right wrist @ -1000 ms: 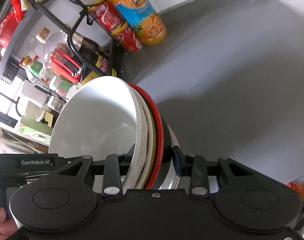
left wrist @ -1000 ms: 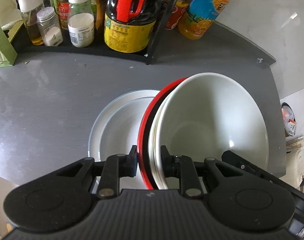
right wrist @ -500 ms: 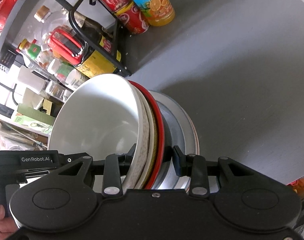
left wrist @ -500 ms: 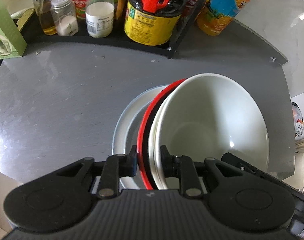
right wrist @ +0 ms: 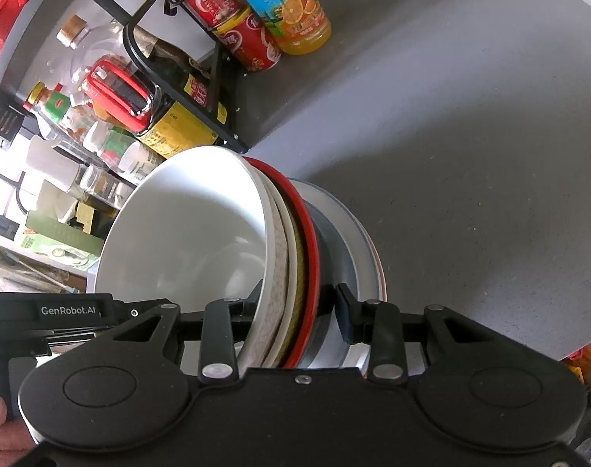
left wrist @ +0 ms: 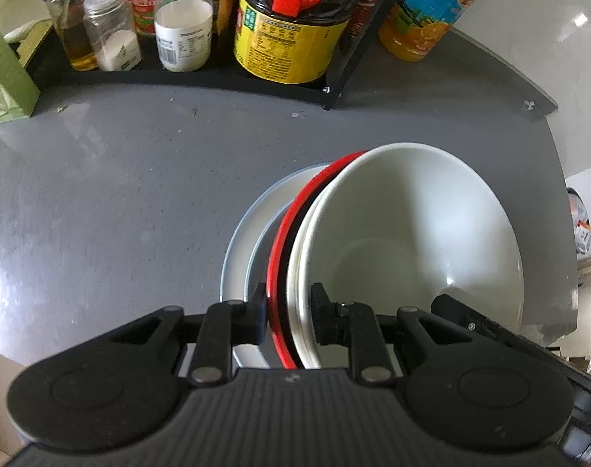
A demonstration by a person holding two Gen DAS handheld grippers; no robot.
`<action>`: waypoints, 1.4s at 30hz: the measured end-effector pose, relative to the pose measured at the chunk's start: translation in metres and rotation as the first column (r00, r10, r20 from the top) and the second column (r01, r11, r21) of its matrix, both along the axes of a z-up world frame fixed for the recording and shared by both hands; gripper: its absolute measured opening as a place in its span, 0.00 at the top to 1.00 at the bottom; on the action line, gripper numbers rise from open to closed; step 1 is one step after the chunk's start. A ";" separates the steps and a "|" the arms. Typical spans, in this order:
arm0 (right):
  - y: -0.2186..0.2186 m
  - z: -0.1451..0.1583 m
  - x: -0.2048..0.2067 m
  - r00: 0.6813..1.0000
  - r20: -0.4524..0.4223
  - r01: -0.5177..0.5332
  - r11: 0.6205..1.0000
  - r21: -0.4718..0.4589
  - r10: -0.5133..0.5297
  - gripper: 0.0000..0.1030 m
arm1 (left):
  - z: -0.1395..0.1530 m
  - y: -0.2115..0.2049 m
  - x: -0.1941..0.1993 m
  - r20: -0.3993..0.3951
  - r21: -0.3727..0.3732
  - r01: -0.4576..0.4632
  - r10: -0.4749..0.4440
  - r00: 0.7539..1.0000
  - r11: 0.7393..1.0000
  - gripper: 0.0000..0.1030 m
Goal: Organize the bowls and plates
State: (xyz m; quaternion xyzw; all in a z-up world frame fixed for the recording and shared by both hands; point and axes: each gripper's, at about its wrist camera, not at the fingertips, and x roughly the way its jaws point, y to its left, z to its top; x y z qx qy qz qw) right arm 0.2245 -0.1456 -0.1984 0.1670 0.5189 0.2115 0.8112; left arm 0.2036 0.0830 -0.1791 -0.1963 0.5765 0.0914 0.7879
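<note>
A nested stack of bowls, a white bowl [left wrist: 404, 233] on top and a red-rimmed bowl [left wrist: 283, 233] beneath, is held from both sides. My left gripper [left wrist: 287, 311] is shut on the stack's rim. My right gripper [right wrist: 299, 311] is shut on the opposite rim, with the white bowl [right wrist: 186, 233] and red rim [right wrist: 311, 241] between its fingers. A grey-white plate [left wrist: 241, 257] lies on the grey table under the stack; it also shows in the right wrist view [right wrist: 357, 249]. Whether the stack touches the plate is hidden.
A black rack [left wrist: 334, 89] at the table's back holds a dark sauce jug [left wrist: 291, 35], jars and bottles. An orange juice bottle [left wrist: 423, 19] stands to its right, with red cans [right wrist: 237, 35] beside it. The grey table [left wrist: 100, 194] ends close on the right.
Both grippers have carried the bowl stack over the plate, which now lies more fully under it. The rack has drawn nearer. The grips have not changed.
</note>
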 end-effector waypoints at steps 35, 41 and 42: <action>-0.085 0.056 -0.112 0.962 0.207 0.175 0.984 0.032 -0.178 0.00 | 0.076 -0.045 -0.074 0.153 0.181 0.048 -0.077 0.985 0.982 0.01; -0.107 0.058 -0.149 0.958 0.233 0.170 0.985 0.014 -0.168 0.00 | 0.086 -0.060 -0.123 0.179 0.190 0.040 -0.075 0.981 0.981 0.00; -0.110 0.061 -0.155 0.956 0.240 0.171 0.985 0.012 -0.169 0.00 | 0.088 -0.061 -0.131 0.188 0.191 0.039 -0.076 0.979 0.981 0.00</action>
